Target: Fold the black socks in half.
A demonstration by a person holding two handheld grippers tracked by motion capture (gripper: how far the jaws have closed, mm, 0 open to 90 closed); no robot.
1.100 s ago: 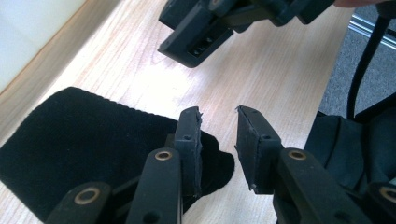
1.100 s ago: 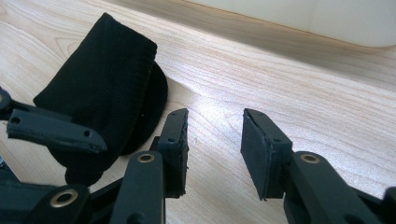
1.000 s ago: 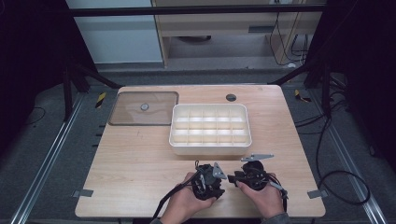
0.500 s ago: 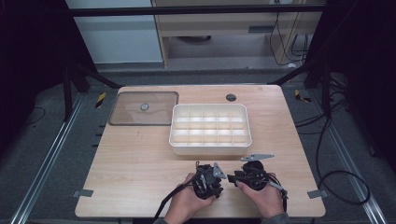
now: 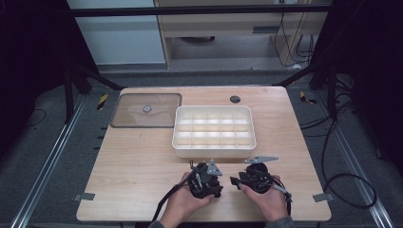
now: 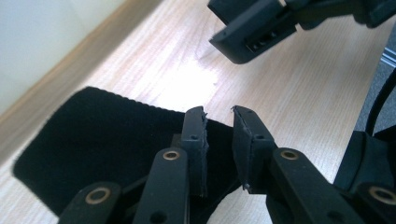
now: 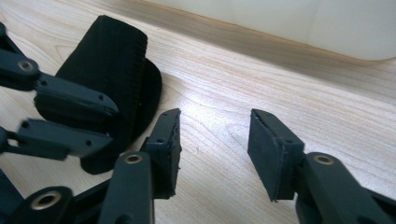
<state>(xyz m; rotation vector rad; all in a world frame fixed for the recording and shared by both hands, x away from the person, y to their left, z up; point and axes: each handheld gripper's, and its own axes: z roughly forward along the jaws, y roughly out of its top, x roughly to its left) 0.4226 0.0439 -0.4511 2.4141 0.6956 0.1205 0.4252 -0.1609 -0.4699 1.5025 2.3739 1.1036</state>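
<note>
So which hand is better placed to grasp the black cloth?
Probably the left hand-held gripper: jaws just opening, empty, over the black cloth; the right hand-held gripper, also opening, empty, lies beside it.

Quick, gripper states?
Left gripper: narrow gap, just opening, black cloth behind, not pinched.
Right gripper: open, just widening, empty.

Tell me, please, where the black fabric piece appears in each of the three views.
High view: hardly visible, tucked between the two grippers near the table's front edge.
Left gripper view: black fabric piece at lower left, lying behind the jaws.
Right gripper view: at upper left, standing bent on the table.
Shared landmark: the white tray.
</note>
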